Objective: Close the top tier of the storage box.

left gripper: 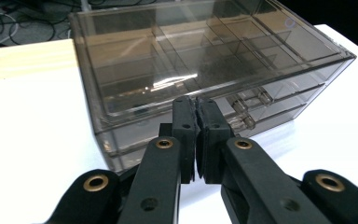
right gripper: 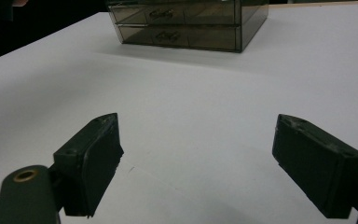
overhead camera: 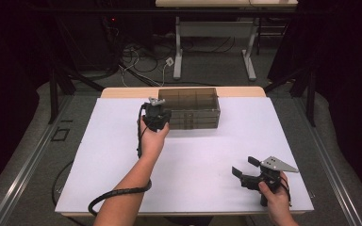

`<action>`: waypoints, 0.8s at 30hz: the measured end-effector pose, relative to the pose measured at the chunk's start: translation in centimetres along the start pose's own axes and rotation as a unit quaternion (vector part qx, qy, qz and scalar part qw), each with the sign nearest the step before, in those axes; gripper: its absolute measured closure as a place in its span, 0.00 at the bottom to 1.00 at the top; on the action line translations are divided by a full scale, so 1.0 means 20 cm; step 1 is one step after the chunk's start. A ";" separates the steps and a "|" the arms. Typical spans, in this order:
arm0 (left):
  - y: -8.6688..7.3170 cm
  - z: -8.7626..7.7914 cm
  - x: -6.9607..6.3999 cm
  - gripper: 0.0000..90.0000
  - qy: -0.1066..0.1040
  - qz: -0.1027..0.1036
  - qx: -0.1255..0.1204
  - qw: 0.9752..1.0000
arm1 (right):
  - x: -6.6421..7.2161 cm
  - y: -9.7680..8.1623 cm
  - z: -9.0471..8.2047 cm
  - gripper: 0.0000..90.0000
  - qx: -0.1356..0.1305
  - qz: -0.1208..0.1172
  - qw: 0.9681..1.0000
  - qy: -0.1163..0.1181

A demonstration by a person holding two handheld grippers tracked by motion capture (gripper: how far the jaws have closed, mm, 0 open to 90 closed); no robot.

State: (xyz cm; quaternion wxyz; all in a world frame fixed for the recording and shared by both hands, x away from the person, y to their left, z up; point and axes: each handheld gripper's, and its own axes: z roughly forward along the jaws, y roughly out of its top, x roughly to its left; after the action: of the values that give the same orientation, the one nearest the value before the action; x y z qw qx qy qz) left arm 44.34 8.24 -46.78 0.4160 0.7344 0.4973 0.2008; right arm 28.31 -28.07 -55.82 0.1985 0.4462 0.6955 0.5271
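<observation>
Box [overhead camera: 189, 108]: smoky see-through drawer box at the far middle of the white table [overhead camera: 122, 155], its back edge near the wooden strip [overhead camera: 122, 92] along the table's far side.
Box build: top [left gripper: 200, 51] split into several compartments; two stacked rows of shallow drawers [right gripper: 177, 28] below, each with a small clear handle; all drawer fronts flush with the box face.
Left gripper [overhead camera: 156, 114]: held by the left hand [overhead camera: 152, 136], just at the near left corner of the box, over its front face, jaws pointing toward the box.
Left jaws: in the left gripper view the two black jaws stand together with only a hairline gap, and nothing sits between the pads [left gripper: 186, 126]; tips end just short of the box's top front edge; whether they touch the box cannot be told.
Left cable [overhead camera: 118, 194]: spiral-wrapped, looping off the near left table edge under the forearm.
Right gripper [overhead camera: 245, 167]: held by the right hand [overhead camera: 274, 193] at the near right of the table, well apart from the box, low over the white surface, grey plate [overhead camera: 277, 164] on top.
Right jaws: spread wide, nothing held; bare table shows between the pads [right gripper: 100, 158].
Right aim: in the right gripper view the box lies far ahead, its drawer fronts facing the camera.
</observation>
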 end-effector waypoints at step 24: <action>0.00 -0.14 0.01 0.55 -0.016 0.009 -0.015 1.000 | 0.01 0.00 0.00 0.17 0.000 -0.001 1.000 0.000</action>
State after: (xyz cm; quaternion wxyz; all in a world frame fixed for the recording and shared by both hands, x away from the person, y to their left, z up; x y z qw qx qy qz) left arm 42.38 9.53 -45.15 0.4329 0.7358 0.4806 0.2005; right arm 28.31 -27.94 -55.78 0.1993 0.4458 0.6957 0.5268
